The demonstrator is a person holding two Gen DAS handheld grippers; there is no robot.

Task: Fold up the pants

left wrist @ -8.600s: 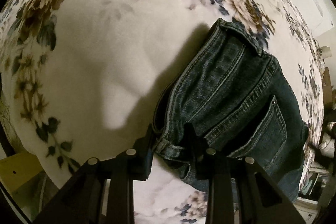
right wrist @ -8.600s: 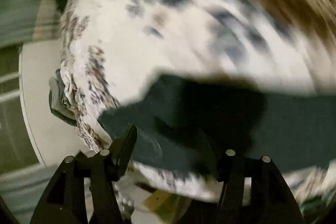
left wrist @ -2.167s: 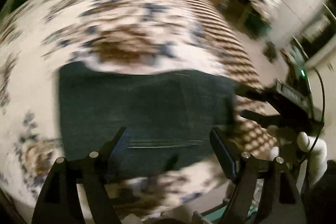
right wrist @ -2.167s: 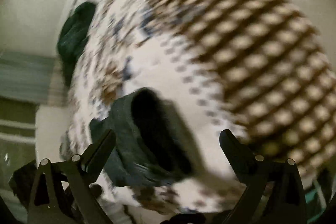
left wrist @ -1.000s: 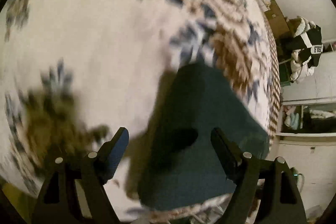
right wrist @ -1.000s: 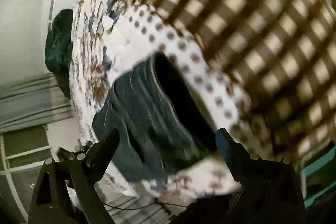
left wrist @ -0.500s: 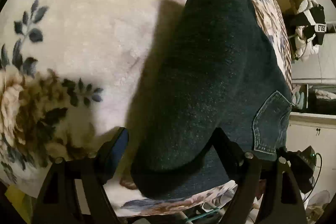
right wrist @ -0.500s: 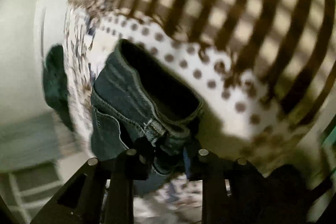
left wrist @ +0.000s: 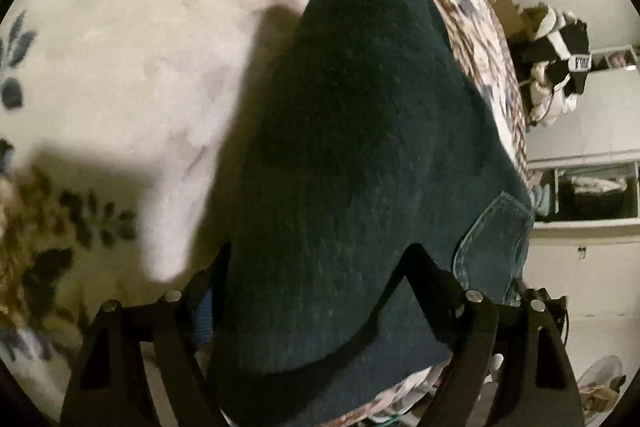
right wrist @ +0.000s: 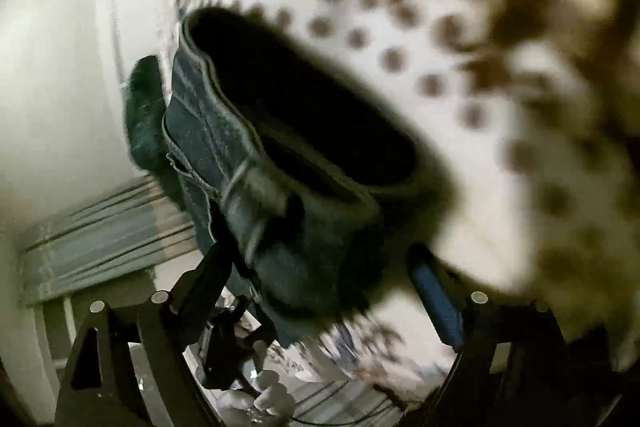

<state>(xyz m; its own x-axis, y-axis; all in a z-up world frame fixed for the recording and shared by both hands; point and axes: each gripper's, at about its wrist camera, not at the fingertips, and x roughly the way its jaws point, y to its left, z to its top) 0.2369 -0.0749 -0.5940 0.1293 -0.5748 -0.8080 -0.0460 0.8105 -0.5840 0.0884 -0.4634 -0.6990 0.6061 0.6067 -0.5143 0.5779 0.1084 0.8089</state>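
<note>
Dark blue jeans [left wrist: 360,155] lie folded into a thick bundle on a floral bedspread [left wrist: 120,47]. In the left wrist view the folded edge bulges between my fingers, and a back pocket [left wrist: 492,247] shows at the right. My left gripper [left wrist: 320,267] is open, its fingers either side of the fold. In the blurred right wrist view the waistband end of the jeans [right wrist: 280,155] gapes open on the dotted and checked cover [right wrist: 460,47]. My right gripper [right wrist: 320,267] is open around that end.
The bed's edge runs close to both grippers. A dark green cloth [right wrist: 144,107] lies beyond the jeans. Clothes [left wrist: 560,67] and white shelves [left wrist: 592,187] stand past the bed at the right. The other gripper and a gloved hand [right wrist: 256,387] show below the bed edge.
My right gripper was shut on the waistband half a second ago and has opened. My left gripper has moved closer over the fold and stays open.
</note>
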